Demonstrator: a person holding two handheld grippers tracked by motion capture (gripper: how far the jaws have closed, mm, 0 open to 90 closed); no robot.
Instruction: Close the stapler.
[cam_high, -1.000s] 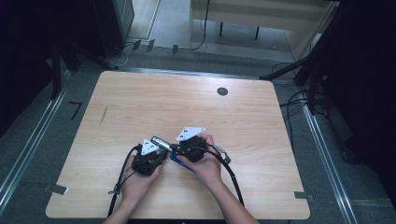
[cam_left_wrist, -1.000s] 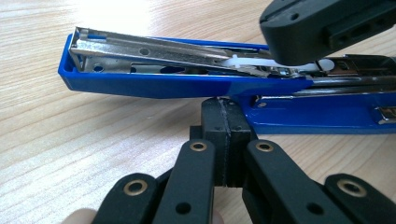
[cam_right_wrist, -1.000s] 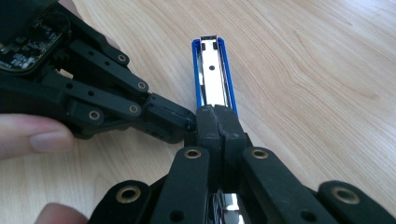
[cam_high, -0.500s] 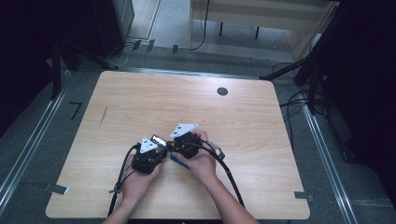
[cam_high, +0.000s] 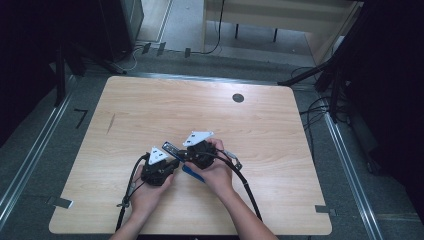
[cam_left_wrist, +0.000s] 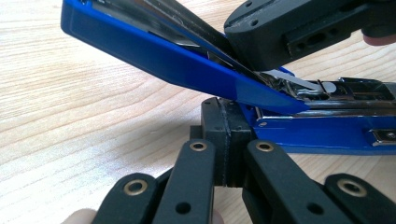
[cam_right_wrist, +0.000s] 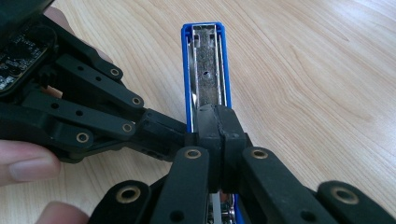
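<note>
A blue stapler (cam_left_wrist: 187, 60) lies near the table's front edge, its lid swung up off the base (cam_left_wrist: 322, 133). My left gripper (cam_left_wrist: 224, 140) is shut, with its tips against the end of the blue base. My right gripper (cam_right_wrist: 219, 135) is also shut; its tips lie on the lid's metal channel (cam_right_wrist: 208, 70), which points away from the camera. From above, the left gripper (cam_high: 175, 162) and right gripper (cam_high: 186, 157) meet tip to tip over the stapler (cam_high: 192, 172). I cannot tell whether either pair of pads pinches any part of it.
The wooden table (cam_high: 150, 110) has a round cable hole (cam_high: 238, 98) at the back right. Black cables trail from both grippers toward the front edge. A dark scuff mark (cam_high: 111, 123) sits at the left. Metal rails and floor cables run beside the table.
The right gripper has shifted slightly to the left and away from the person. The left hand and the stapler stay about where they were.
</note>
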